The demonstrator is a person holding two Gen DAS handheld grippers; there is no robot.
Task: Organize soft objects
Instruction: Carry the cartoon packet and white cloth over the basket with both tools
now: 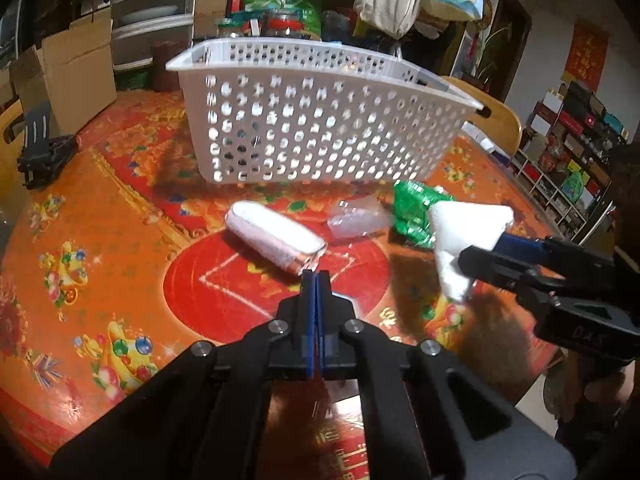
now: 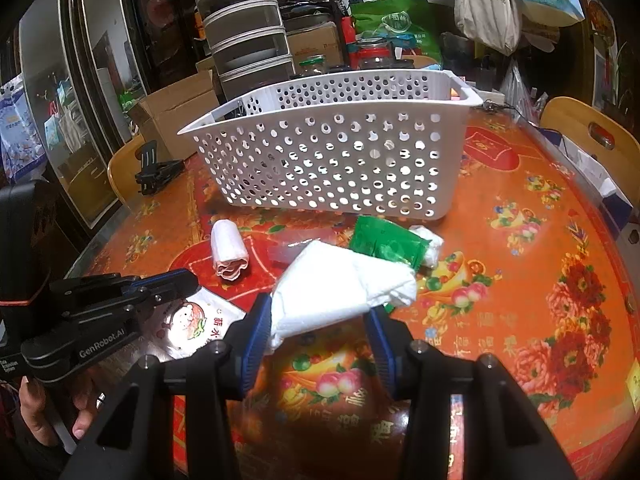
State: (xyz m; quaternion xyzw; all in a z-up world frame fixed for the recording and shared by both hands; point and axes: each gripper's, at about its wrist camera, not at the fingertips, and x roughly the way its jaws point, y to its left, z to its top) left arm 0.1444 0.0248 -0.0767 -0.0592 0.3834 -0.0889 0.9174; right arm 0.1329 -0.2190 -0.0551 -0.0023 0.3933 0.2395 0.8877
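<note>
Right wrist view shows the round table with red-orange flowered cover (image 2: 520, 240) carrying a white perforated plastic basket (image 2: 340, 160) toward its far edge. Before the basket lie a green foil packet (image 2: 384, 242) and a rolled white cloth (image 2: 229, 254). The right hand-held gripper (image 2: 316, 328) clamps a folded white soft pad (image 2: 340, 284). The left hand-held gripper (image 1: 316, 280) is fully closed, empty.

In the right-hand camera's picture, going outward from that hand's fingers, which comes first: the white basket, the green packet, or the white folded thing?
1. White folded bundle: clamped between the fingers of the right gripper.
2. Green packet: on the table just beyond the bundle, slightly right.
3. White basket: farthest, standing behind the packet.
</note>
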